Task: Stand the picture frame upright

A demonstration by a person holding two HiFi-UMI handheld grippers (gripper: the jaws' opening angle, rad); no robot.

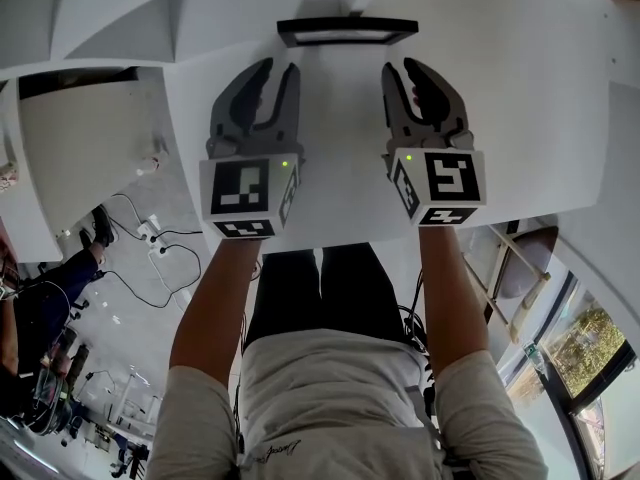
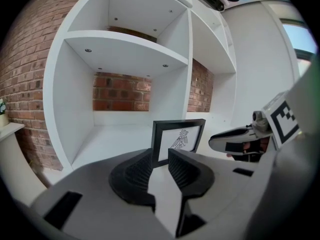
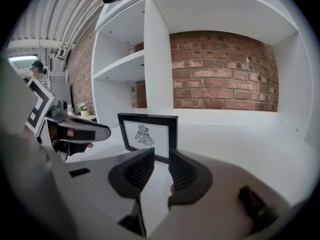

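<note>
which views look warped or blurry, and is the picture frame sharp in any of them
Head view: heavy fisheye, the white shelf edges bow; the black picture frame with a bird drawing is sharp. Left gripper view: dark round vignette, the left gripper up close is soft, the frame crisp. Right gripper view: same vignette, the red brick wall sharp.

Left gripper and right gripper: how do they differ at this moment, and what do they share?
The left gripper points at the left end of the picture frame; the right gripper points at its right end. The left marker cube bears a different black-and-white pattern from the right marker cube. Shared: both have jaws apart with nothing between them, and both are short of the upright frame.
</note>
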